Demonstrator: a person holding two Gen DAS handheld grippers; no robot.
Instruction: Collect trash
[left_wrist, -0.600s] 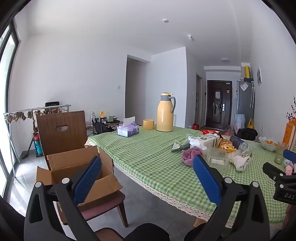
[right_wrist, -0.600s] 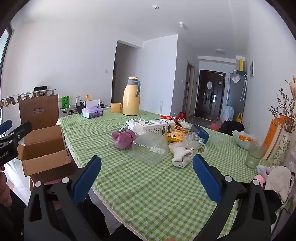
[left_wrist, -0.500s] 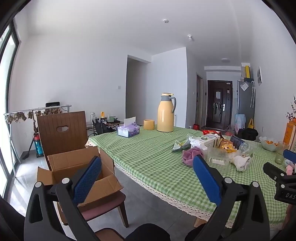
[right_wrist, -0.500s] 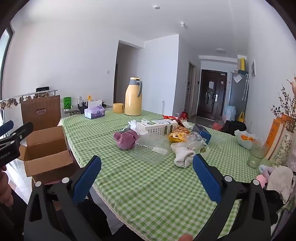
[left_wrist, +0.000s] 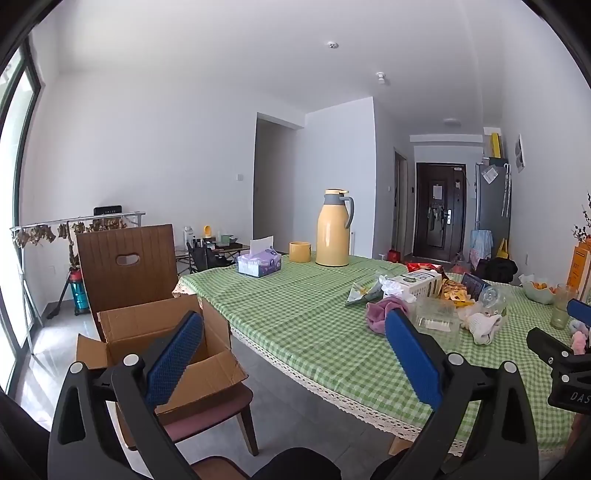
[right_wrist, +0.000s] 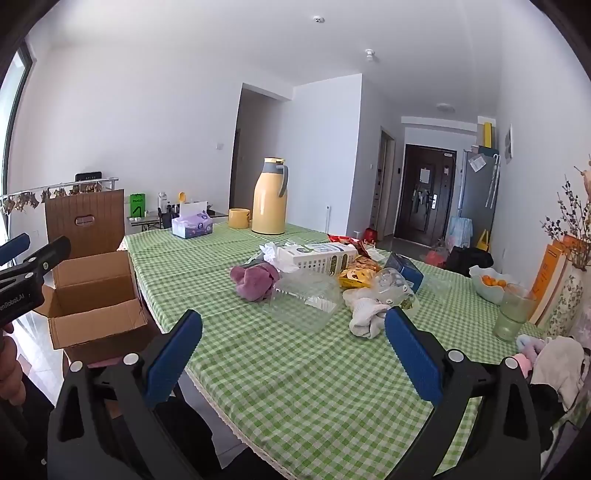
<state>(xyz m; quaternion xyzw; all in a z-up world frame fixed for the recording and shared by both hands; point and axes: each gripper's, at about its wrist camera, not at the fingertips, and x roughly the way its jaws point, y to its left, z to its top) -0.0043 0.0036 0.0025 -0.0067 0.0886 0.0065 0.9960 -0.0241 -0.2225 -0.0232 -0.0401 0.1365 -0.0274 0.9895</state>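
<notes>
A heap of trash lies mid-table on the green checked cloth: a clear plastic clamshell, a white carton, a yellow snack bag, a crumpled clear bottle, white tissue and a purple cloth. An open cardboard box sits on a chair at the left, also in the right wrist view. My left gripper is open and empty, short of the table edge. My right gripper is open and empty above the near table edge, short of the heap.
A yellow thermos, yellow cup and tissue box stand at the table's far end. A green glass, fruit bowl, vase and soft clothes are at the right. A wooden chair holds the box.
Both views have shifted slightly; the right gripper has edged a little closer to the heap. Both grippers stay open and empty.
</notes>
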